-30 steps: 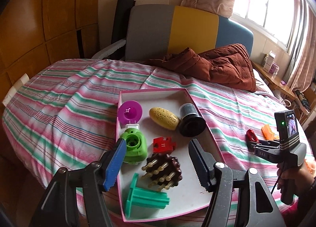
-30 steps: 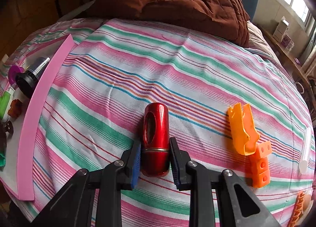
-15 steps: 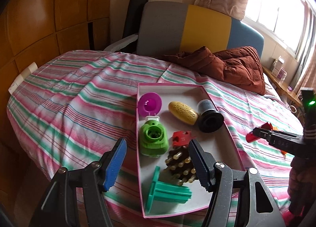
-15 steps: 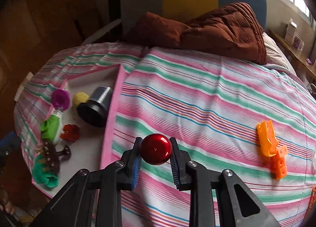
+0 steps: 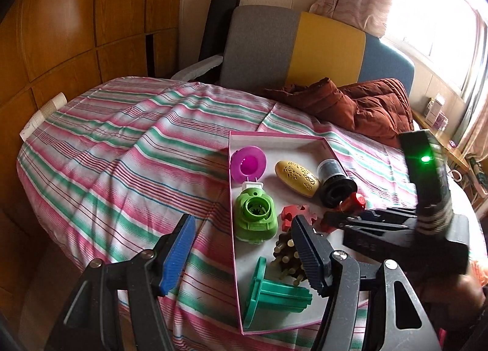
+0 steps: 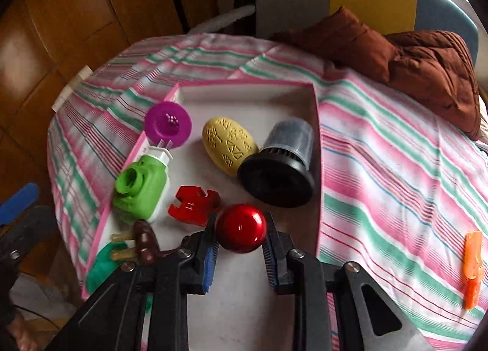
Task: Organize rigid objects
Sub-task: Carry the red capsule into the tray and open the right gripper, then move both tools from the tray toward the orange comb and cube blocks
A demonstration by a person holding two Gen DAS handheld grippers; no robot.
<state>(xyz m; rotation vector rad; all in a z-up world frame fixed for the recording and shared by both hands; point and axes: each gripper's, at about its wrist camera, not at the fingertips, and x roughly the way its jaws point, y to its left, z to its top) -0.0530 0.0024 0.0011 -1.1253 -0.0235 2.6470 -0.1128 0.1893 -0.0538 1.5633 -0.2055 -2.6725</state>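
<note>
At lower centre of the right wrist view, the right gripper (image 6: 241, 247) clamps the red capsule (image 6: 241, 227) above the pink tray (image 6: 317, 149) for sorting; the left gripper (image 5: 244, 247) stands open, empty.

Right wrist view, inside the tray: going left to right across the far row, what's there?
Purple disc → yellow egg-shaped piece → black and grey cylinder, lying against the tray's right wall.
</note>
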